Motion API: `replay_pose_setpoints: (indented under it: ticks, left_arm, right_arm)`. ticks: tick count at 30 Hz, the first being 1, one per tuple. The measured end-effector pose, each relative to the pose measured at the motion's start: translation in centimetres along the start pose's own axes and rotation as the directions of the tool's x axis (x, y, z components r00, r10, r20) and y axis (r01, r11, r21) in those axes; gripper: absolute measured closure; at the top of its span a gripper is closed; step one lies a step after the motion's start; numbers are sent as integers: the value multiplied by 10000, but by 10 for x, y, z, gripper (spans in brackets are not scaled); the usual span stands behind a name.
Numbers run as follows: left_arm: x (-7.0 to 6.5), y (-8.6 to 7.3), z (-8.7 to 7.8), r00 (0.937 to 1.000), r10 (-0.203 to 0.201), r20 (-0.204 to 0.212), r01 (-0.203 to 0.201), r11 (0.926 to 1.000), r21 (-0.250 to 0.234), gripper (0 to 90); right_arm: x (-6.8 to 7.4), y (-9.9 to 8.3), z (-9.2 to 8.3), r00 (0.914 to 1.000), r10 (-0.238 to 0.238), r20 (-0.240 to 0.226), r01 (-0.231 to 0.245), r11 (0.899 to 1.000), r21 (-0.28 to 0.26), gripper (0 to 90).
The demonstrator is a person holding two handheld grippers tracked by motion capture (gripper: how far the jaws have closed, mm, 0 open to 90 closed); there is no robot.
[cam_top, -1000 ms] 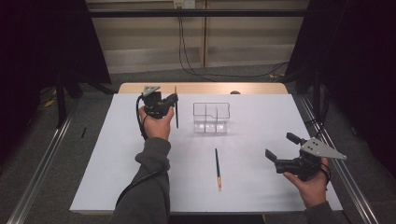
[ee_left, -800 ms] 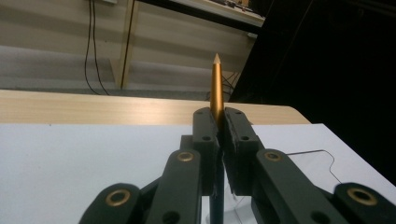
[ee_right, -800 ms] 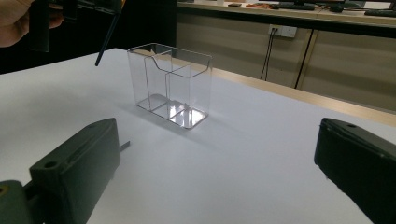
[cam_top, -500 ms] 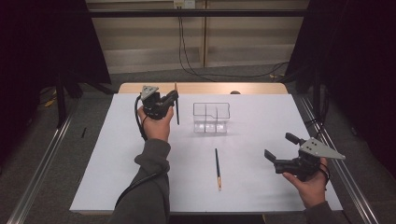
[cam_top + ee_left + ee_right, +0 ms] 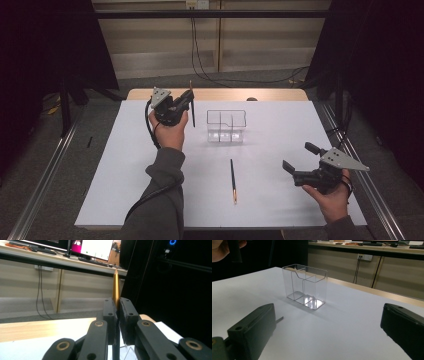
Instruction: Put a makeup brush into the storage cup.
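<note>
My right fingers (image 5: 296, 157) stand spread and empty at the near right. A second pencil (image 5: 233, 180) lies on the surface (image 5: 125, 170) at near centre. Farther left, my left fingers (image 5: 189, 96) pinch a pencil (image 5: 192, 107) upright, left of the clear holder (image 5: 226, 126). Risk: the thin shaft may pivot in the pinch, strike the holder's rim, and tip the light holder.

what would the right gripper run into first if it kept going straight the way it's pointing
Probably the clear holder: it sits ahead between the open jaws of the right gripper, with only bare white table before it, though depth is hard to judge.
</note>
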State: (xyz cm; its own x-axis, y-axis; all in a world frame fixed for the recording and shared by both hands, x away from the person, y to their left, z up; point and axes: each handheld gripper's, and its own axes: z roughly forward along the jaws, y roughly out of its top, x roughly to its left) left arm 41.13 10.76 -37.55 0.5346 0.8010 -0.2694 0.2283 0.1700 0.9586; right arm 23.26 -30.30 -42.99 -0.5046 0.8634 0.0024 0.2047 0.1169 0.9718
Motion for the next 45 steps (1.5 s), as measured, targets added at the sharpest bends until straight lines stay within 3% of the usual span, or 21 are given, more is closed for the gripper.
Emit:
replay_pose_setpoints:
  ticks: [1, 3, 5, 17, 21, 24, 26, 29, 35, 38, 39, 45]
  left_arm:
    - [-1, 0, 1, 9999, 138, 82, -138, 9999, -4, 842]
    - [-3, -1, 3, 9999, -23, 146, 25, 9999, -167, 842]
    - [-4, -1, 3, 9996, 198, 220, -195, 9998, -100, 842]
    - [-15, -3, 12, 9989, 89, 466, -67, 9989, -455, 842]
    - [-19, -4, 15, 9981, 249, 573, -218, 9984, -530, 842]
    - [-22, -5, 18, 9978, 170, 647, -133, 9983, -568, 842]
    - [-23, -6, 18, 9964, 323, 781, -290, 9987, -425, 842]
    - [-26, -8, 21, 9971, 160, 741, -114, 9981, -609, 842]
    - [-32, -10, 27, 9941, 483, 967, -432, 9976, -546, 842]
    - [-37, -11, 30, 9941, 335, 1036, -265, 9973, -679, 842]
    - [-37, -11, 31, 9932, 530, 1040, -471, 9971, -591, 842]
    - [-42, -12, 37, 9921, 469, 1166, -386, 9966, -723, 842]
  right_arm:
    - [0, 0, 0, 10000, -2, -10, 2, 10000, -9, 0]
    - [0, 0, 0, 10000, 5, -30, -5, 10000, -13, 0]
    - [0, 0, 0, 10000, 2, -11, -2, 10000, -21, 0]
    - [0, 0, 0, 10000, 13, -19, -13, 10000, -13, 0]
    - [1, 0, 0, 10000, 13, 8, -13, 10000, 0, 0]
    - [0, 0, -1, 10000, 6, -87, -6, 10000, 0, 0]
    - [0, 0, 0, 10000, 9, -12, -9, 10000, -33, 0]
    - [0, 0, -1, 10000, -9, -47, 9, 10000, -38, 0]
    - [0, 0, -1, 10000, -37, -49, 37, 10000, 4, 0]
    - [0, 1, -1, 10000, -36, -5, 36, 10000, -2, 0]
    - [1, 0, -1, 10000, -12, -6, 12, 10000, 6, 0]
    - [0, 1, -1, 10000, -68, -34, 68, 10000, -16, 0]
